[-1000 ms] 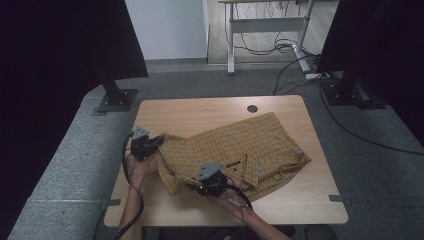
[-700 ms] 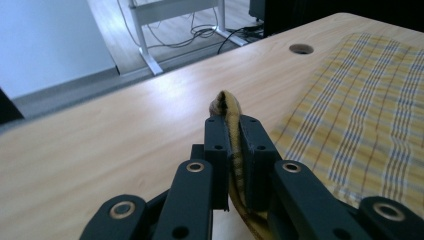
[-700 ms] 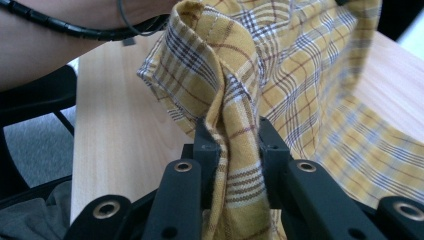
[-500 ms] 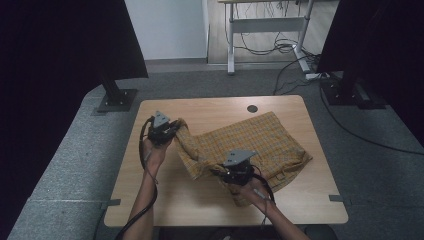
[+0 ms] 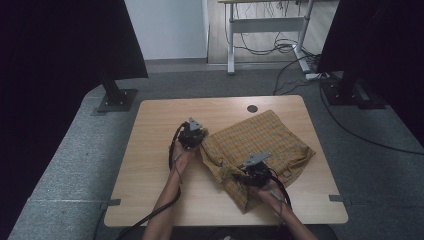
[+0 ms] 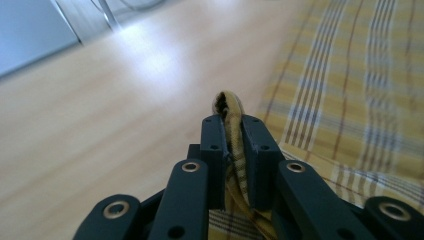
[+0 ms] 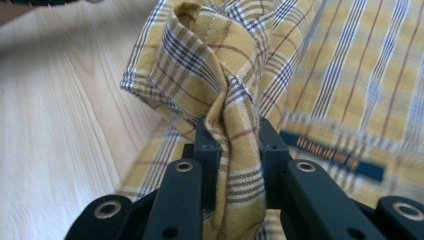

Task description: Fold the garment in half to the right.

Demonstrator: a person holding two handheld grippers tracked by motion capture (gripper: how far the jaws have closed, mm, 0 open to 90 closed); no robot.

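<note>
— Two pairs of tongs on one garment, is that right?

— Yes. Both grip the yellow plaid shirt (image 5: 260, 142), which lies rumpled on the right half of the wooden bench (image 5: 150, 150), partly spread flat and partly bunched up toward the person's side.

— Where do the left tongs (image 5: 192, 134) sit?

— At the shirt's left edge, near the middle of the bench. In the left gripper view the left tongs (image 6: 232, 145) pinch a thin folded edge of the cloth, which pokes up in a small loop just above the jaw tips. The jaws have just eased apart a touch, yet the fabric sits squeezed between the pads.

— And the right tongs (image 5: 252, 172)?

— Closer to the person, on the near part of the shirt. In the right gripper view the right tongs (image 7: 240, 145) clamp a thicker bundle of plaid, which rises above the jaws in a twisted fold. A dark blue label (image 7: 332, 155) with gold lettering shows on the cloth just to the right of them; the lettering is too blurred to read.

— Anything else on the bench?

— A small round dark hole (image 5: 252, 108) near the far edge, just beyond the shirt. A forearm (image 5: 167, 200) comes in from the bottom behind the left tongs.
</note>
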